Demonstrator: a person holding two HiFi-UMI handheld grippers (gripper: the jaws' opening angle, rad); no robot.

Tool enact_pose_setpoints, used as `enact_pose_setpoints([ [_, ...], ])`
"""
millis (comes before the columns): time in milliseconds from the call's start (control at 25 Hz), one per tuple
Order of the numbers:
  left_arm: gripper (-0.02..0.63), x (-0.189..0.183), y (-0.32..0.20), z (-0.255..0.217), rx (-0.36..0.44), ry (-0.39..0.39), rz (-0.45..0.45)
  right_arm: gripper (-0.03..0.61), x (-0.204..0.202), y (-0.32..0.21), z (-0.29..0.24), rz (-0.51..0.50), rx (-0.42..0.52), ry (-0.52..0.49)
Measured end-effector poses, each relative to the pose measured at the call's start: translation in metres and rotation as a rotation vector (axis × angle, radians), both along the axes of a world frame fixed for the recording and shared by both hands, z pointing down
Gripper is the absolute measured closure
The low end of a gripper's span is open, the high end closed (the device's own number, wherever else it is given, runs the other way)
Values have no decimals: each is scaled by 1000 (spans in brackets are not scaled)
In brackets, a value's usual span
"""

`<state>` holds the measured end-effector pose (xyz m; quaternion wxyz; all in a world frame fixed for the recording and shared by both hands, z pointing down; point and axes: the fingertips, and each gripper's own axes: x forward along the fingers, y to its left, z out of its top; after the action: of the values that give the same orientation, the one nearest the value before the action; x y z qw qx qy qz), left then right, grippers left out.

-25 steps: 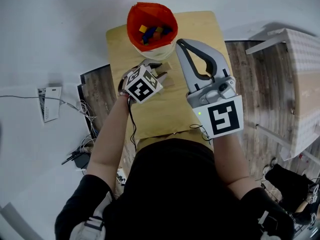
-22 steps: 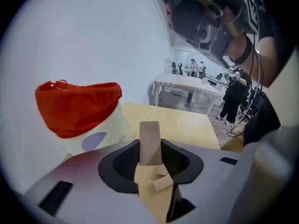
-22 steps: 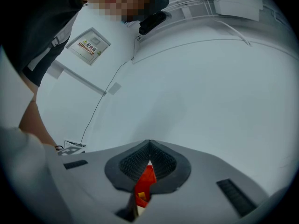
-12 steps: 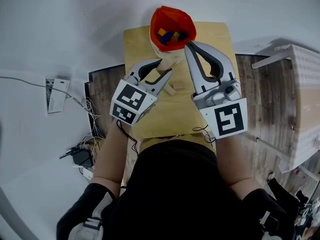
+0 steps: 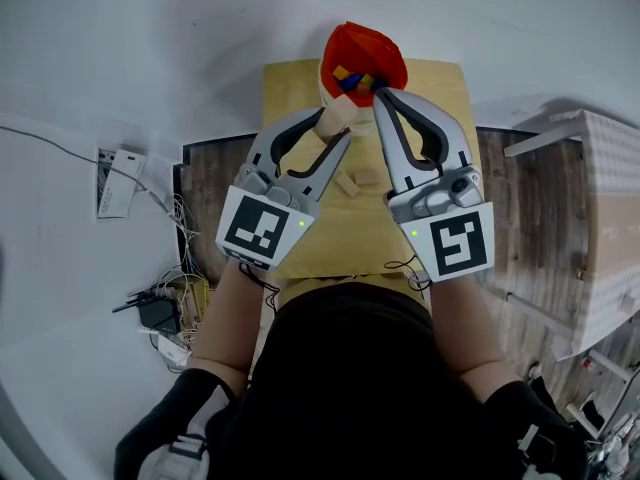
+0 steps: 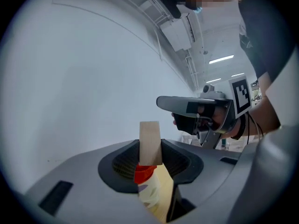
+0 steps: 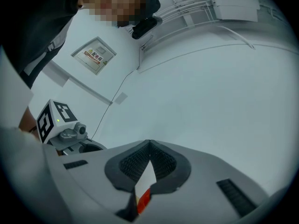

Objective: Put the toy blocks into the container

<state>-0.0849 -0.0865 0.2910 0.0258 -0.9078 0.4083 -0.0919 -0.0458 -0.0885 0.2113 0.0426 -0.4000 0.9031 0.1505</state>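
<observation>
A red container [image 5: 364,60] with several coloured blocks inside stands at the far end of the wooden table [image 5: 345,230]. My left gripper [image 5: 336,131] is raised close to its near rim, shut on a plain wooden block [image 5: 335,116]. In the left gripper view that block [image 6: 150,143] stands upright between the jaws, with the container [image 6: 143,173] showing below it. My right gripper [image 5: 379,96] hovers beside it at the container's rim, its fingertips meeting with nothing held. Two more wooden blocks [image 5: 347,183] [image 5: 368,177] lie on the table between the grippers.
The table is small, with dark wood floor on both sides. On the floor at the left lie a white sheet [image 5: 115,181] and cables with a plug [image 5: 160,313]. A white table [image 5: 600,198] stands at the right.
My left gripper has lifted off the table with the wooden block and swung up toward the container. The right gripper has edged forward toward the container's rim.
</observation>
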Motion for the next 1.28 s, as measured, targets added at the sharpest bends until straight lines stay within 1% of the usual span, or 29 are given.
enact_pose_setpoints([
  [80,463,-5,2,-12,56,42,-29,554,1,2,-1,4,2,-7],
  [120,463,-7,4,-16,75,51,-38,554,2,2,-1,7,3,-10],
  [200,463,-7,6,-17,93,45,-41,554,4,1,0,13,0,-13],
  [400,463,-2,4,-12,69,42,-40,554,8,1,3,8,-5,-14],
  [600,463,2,-9,-7,59,38,-47,554,14,-9,7,22,7,3],
  [720,463,5,-22,-3,45,30,-56,554,22,-19,3,32,7,-15],
  [800,463,7,-33,1,38,10,-59,554,28,-24,1,36,9,-26],
  [1000,463,19,-65,16,26,-84,-57,554,38,-36,-2,40,11,-35],
  [1280,463,40,-100,44,-29,-160,-46,554,53,-46,-3,48,4,-47],
])
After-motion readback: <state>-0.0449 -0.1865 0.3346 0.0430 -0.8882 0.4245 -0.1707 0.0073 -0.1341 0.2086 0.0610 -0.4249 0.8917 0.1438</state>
